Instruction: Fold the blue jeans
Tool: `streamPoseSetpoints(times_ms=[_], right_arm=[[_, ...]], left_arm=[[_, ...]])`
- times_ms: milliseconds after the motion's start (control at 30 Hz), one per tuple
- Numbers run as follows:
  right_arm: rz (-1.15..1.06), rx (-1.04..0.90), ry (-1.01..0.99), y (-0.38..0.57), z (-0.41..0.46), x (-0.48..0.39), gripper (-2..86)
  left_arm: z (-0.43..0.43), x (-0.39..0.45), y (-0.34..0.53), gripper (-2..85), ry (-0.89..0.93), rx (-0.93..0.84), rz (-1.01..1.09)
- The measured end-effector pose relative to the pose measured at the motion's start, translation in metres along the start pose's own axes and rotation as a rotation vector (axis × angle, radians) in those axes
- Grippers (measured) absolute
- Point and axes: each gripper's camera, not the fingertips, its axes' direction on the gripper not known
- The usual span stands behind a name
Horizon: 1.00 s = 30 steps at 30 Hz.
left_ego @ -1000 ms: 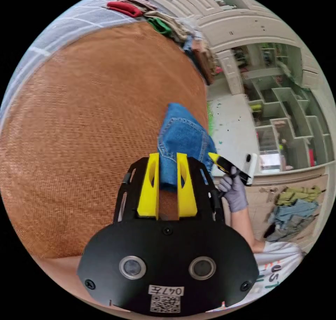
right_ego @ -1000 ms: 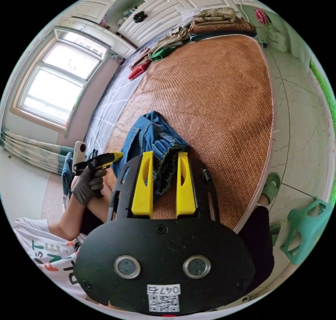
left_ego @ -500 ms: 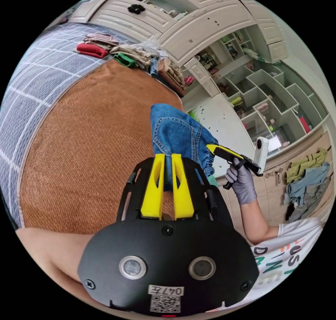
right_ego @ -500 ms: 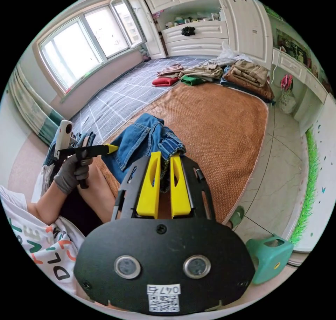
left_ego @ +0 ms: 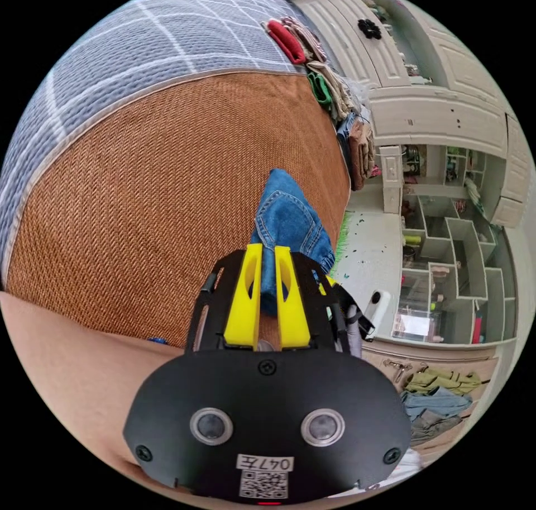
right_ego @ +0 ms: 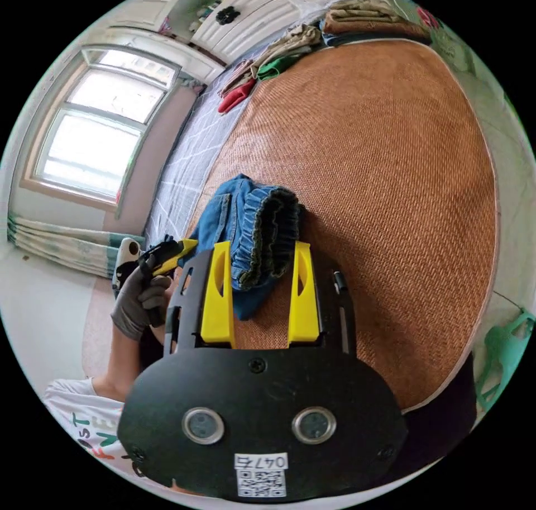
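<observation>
Bunched denim jeans (right_ego: pixel 254 236); woven mat (right_ego: pixel 391 197).

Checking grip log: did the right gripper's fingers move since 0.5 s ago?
Yes. In the right gripper view the right gripper has opened: its fingers, then pinched close on the jeans, now stand wide apart against the gripper's own black body.

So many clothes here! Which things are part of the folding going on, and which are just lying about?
In use:
- bunched blue denim jeans
- left hand-held gripper, shut on the jeans
- right hand-held gripper, open around the jeans

Lying about:
- red folded garment
- green folded garment
- tan folded clothes pile
- green plastic stool
</observation>
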Motion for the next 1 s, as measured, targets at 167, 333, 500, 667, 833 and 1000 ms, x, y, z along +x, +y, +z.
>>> streamPoseSetpoints(times_ms=[167,333,500,667,833,1000], right_arm=[[0.170,0.107,-0.142,0.022,-0.012,0.031,14.0],[0.257,0.059,-0.256,0.036,0.004,0.052,16.6],[0.268,0.030,-0.328,0.025,0.041,0.058,13.3],[0.268,0.018,-0.271,0.026,0.062,0.063,5.7],[0.175,0.079,-0.243,0.033,0.053,0.047,3.4],[-0.060,0.137,-0.110,0.030,0.014,-0.010,3.3]], left_arm=[[-0.008,-0.008,0.006,4.3,0.025,-0.004,-0.031],[-0.014,-0.005,0.019,4.2,0.007,0.002,-0.013],[-0.021,-0.004,0.041,4.2,0.011,-0.001,-0.010],[-0.028,-0.003,0.066,4.1,0.012,-0.006,0.004],[-0.041,0.023,0.108,3.5,-0.012,0.033,0.183],[-0.090,0.058,0.189,3.2,0.070,0.163,0.427]])
